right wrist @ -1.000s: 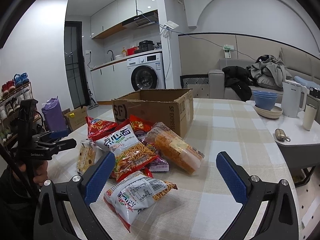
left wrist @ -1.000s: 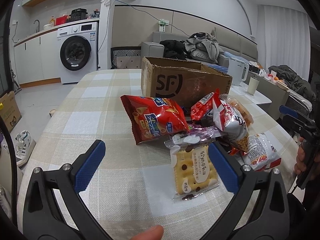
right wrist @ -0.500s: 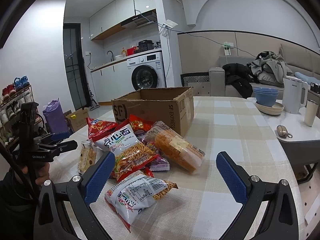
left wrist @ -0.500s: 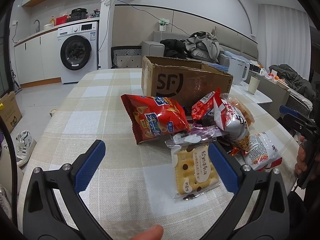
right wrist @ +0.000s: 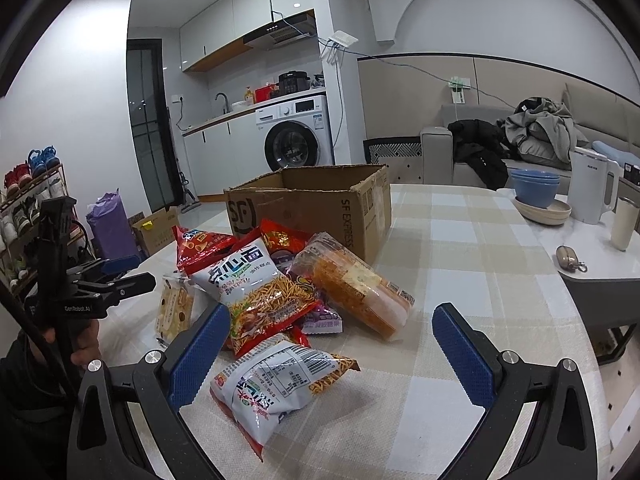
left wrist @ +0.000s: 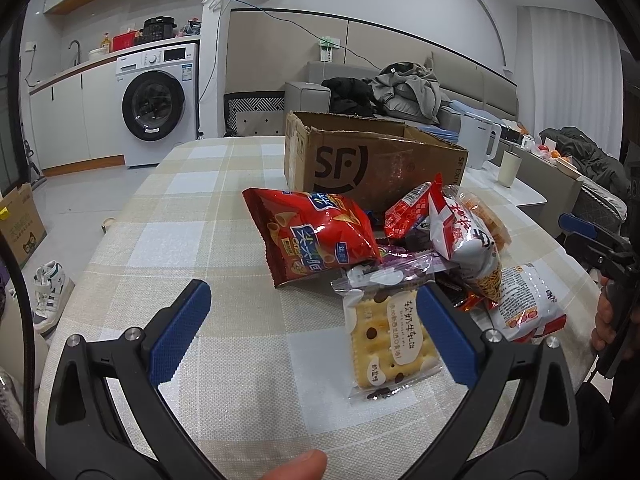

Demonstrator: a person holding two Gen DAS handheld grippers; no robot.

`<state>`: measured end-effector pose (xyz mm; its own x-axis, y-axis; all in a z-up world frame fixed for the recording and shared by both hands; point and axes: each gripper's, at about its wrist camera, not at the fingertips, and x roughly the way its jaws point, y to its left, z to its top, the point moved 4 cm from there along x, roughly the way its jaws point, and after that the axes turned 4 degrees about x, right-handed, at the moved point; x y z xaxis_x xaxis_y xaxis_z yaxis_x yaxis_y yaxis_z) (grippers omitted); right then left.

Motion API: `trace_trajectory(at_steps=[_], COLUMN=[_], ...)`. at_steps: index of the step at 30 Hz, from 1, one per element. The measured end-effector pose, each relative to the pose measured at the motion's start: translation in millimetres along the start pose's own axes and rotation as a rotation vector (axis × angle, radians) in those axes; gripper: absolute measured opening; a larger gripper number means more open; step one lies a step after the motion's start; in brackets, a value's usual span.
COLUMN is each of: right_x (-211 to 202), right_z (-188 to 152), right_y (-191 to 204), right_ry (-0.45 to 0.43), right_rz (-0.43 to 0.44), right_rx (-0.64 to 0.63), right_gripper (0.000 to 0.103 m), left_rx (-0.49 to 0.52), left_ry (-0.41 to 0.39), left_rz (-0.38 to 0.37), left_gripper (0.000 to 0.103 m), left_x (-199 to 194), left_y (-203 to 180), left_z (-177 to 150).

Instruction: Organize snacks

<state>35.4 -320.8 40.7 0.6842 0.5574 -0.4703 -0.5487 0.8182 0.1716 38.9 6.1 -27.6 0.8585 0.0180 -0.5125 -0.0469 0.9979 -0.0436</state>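
A pile of snack bags lies on the checked tablecloth in front of an open cardboard box [left wrist: 372, 160], which also shows in the right wrist view [right wrist: 316, 204]. In the left wrist view a red chip bag [left wrist: 312, 236] and a clear cracker pack [left wrist: 388, 336] lie nearest. My left gripper [left wrist: 312, 320] is open and empty, just short of them. In the right wrist view a white noodle-snack bag [right wrist: 276, 384] lies between the fingers of my right gripper [right wrist: 330, 344], which is open and empty. An orange cracker pack [right wrist: 356, 284] lies behind it.
A side table at the right holds a white kettle [right wrist: 590, 188], blue bowls [right wrist: 534, 192] and a cup [right wrist: 624, 224]. A washing machine [left wrist: 160, 104] and a sofa with clothes [left wrist: 404, 88] stand beyond the table. The table edge [right wrist: 576, 320] runs along the right.
Both grippers have shifted only slightly; the right wrist view has drifted a little. Nothing was taken hold of or moved.
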Motion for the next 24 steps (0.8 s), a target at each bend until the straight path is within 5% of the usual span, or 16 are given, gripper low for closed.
trace_trajectory(at_steps=[24], right_x=[23.2], right_z=[-14.3], right_y=[17.5], right_ry=[0.160], right_rz=[0.030], right_rx=[-0.059], right_gripper=[0.103], left_rx=[0.045], left_ry=[0.047], left_rz=[0.020], left_gripper=[0.102], left_x=[0.8], left_y=[-9.4], left_z=[-0.7])
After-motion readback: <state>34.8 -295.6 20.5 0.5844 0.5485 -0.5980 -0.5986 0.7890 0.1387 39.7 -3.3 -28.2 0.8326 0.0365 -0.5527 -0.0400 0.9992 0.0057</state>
